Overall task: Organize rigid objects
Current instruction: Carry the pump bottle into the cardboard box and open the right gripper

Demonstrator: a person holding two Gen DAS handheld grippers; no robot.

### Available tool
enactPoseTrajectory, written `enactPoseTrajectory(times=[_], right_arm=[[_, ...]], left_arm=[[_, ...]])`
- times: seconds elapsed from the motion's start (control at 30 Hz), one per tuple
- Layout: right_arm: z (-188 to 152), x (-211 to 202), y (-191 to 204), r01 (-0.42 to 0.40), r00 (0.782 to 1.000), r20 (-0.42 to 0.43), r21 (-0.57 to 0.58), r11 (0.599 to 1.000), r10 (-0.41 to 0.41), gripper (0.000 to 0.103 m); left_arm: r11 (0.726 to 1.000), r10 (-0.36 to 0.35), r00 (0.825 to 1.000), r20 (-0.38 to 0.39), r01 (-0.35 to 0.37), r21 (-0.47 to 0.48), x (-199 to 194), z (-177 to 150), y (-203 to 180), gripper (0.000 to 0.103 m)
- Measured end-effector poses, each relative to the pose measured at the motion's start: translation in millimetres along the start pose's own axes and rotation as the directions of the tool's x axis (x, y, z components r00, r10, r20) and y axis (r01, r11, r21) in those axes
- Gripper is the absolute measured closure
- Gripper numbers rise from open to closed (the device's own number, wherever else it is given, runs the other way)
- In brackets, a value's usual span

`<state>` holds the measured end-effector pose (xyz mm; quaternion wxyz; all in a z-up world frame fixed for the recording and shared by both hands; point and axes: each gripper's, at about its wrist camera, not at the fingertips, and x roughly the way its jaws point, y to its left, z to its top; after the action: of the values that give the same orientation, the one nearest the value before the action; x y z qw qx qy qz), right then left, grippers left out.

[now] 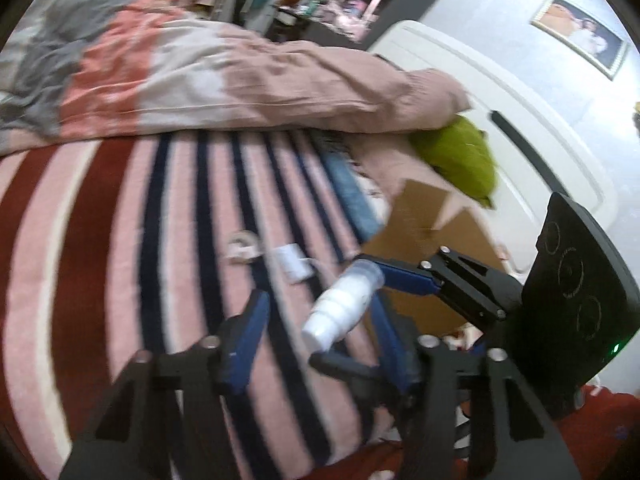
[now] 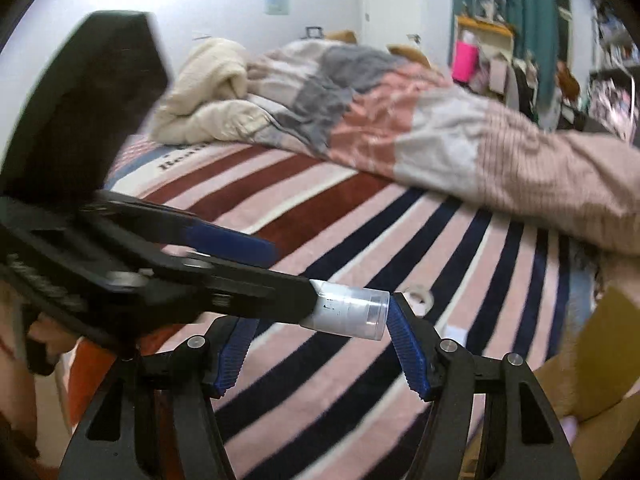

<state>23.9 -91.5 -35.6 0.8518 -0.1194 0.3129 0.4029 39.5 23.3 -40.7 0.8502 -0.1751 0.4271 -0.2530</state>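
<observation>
While the left claw [image 1: 318,300] is standing open astride the white bottle [image 1: 344,300], striped bed [image 1: 120,240] showing between one finger and it, the right claw [image 1: 339,309] is pinching that bottle end to end above the bed, near a cardboard box [image 1: 420,216]. From the right wrist, the bottle's clear cap is pressing against one right-claw finger, its base hiding behind the left claw.

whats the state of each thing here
bottle: capped, in the air, tilted
right gripper: looks shut on bottle, end to end
left gripper: open, pads off bottle
box: flaps open
duvet: rumpled
</observation>
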Motion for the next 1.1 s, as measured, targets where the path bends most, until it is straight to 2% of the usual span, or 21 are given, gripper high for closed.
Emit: enactPoseTrajectory(times=[0.1,0.17,0.6,0.8,0.97,1.03,1.1], right_arm=[[-3,-26,-3,0.034,0.999,0.037,-0.056,0.998,-0.032,0.045],[-7,-41,-12,0.049,0.997,0.056,-0.065,0.997,-0.046,0.045],[-41,-107,-100,0.166,0.98,0.096,0.07,0.984,-0.172,0.045],[-55,-112,-133,0.185,0.98,0.048,0.129,0.974,-0.192,0.045],[-66,-106,-148,0.187,0.982,-0.012,0.16,0.969,-0.188,0.045],[-70,-104,-150,0.188,0.982,-0.036,0.167,0.968,-0.185,0.045],[-71,-99,-151,0.201,0.979,-0.07,0.168,0.965,-0.192,0.044]], left_arm=[[0.998,-0.054,0.998,-0.015,0.054,0.041,12,10,-29,0.07],[0.996,-0.05,0.998,-0.025,0.052,0.074,24,16,-48,0.071],[0.963,-0.118,0.98,-0.158,0.152,0.222,98,49,-136,0.072],[0.96,-0.137,0.963,-0.234,0.187,0.208,135,54,-146,0.073],[0.961,-0.121,0.95,-0.287,0.184,0.206,155,52,-149,0.073],[0.963,-0.109,0.951,-0.288,0.173,0.207,156,52,-148,0.072],[0.964,-0.1,0.952,-0.288,0.164,0.208,154,53,-148,0.065]])
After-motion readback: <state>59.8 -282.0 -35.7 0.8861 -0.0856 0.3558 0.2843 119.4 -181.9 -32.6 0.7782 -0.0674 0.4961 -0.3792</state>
